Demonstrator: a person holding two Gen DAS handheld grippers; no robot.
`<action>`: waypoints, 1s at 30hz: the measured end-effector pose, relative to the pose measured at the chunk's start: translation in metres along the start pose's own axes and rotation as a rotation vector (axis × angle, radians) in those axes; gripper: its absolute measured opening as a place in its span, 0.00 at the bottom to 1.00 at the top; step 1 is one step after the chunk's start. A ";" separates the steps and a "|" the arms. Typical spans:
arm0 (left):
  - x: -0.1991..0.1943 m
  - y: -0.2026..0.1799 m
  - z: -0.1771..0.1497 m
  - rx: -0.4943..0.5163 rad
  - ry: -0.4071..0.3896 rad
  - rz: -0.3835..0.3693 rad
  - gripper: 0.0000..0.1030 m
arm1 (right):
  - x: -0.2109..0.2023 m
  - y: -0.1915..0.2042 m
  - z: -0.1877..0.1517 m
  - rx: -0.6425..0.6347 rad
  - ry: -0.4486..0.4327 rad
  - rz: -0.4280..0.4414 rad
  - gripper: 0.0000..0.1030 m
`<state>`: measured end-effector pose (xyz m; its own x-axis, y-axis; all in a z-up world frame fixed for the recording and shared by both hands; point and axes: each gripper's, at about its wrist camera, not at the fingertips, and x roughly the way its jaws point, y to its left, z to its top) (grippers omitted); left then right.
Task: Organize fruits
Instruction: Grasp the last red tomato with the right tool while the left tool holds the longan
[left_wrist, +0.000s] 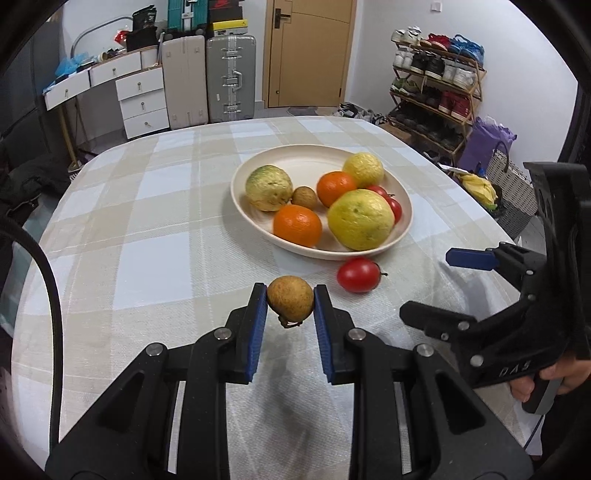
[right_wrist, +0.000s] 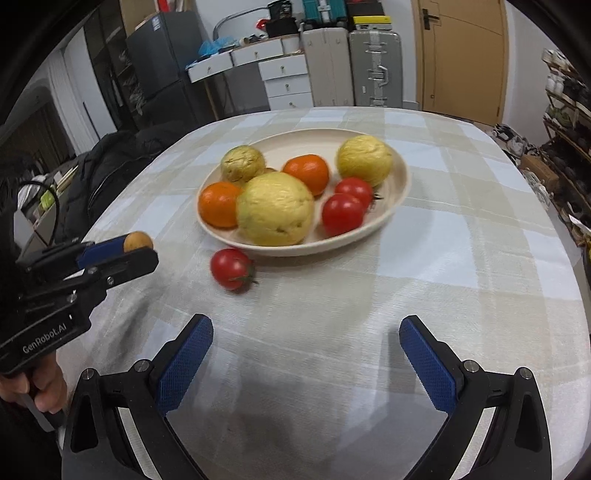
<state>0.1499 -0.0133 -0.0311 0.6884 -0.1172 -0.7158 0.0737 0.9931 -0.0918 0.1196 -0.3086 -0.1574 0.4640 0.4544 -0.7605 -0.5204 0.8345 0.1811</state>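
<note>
My left gripper (left_wrist: 290, 297) is shut on a small brown longan (left_wrist: 290, 298) and holds it above the checked tablecloth, short of the cream plate (left_wrist: 243, 210). The longan also shows in the right wrist view (right_wrist: 137, 242). The plate (right_wrist: 400, 184) holds yellow-green guavas (left_wrist: 360, 219), two oranges (left_wrist: 297, 225), another longan (left_wrist: 304, 196) and two tomatoes (right_wrist: 341, 214). One loose tomato (left_wrist: 358, 274) lies on the cloth by the plate's near rim, also in the right wrist view (right_wrist: 232, 267). My right gripper (right_wrist: 306, 332) is open and empty, low over the cloth; it also shows in the left wrist view (left_wrist: 439, 284).
The round table (left_wrist: 129, 221) carries a beige and white checked cloth. Behind it stand suitcases (left_wrist: 231, 77), a white drawer unit (left_wrist: 142, 103), a wooden door and a shoe rack (left_wrist: 436, 85). A basket with bananas (left_wrist: 478, 186) sits off the table's right edge.
</note>
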 end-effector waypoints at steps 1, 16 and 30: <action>0.000 0.003 0.000 -0.007 -0.001 0.001 0.22 | 0.002 0.003 0.002 -0.005 0.005 0.000 1.00; -0.003 0.034 0.004 -0.089 -0.015 0.027 0.22 | 0.023 0.046 0.020 -0.081 0.042 0.073 0.60; -0.003 0.033 0.005 -0.087 -0.013 0.022 0.22 | 0.017 0.039 0.014 -0.087 0.018 0.084 0.30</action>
<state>0.1538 0.0193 -0.0291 0.6982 -0.0951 -0.7096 -0.0035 0.9907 -0.1362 0.1175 -0.2636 -0.1548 0.4041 0.5152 -0.7558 -0.6172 0.7634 0.1904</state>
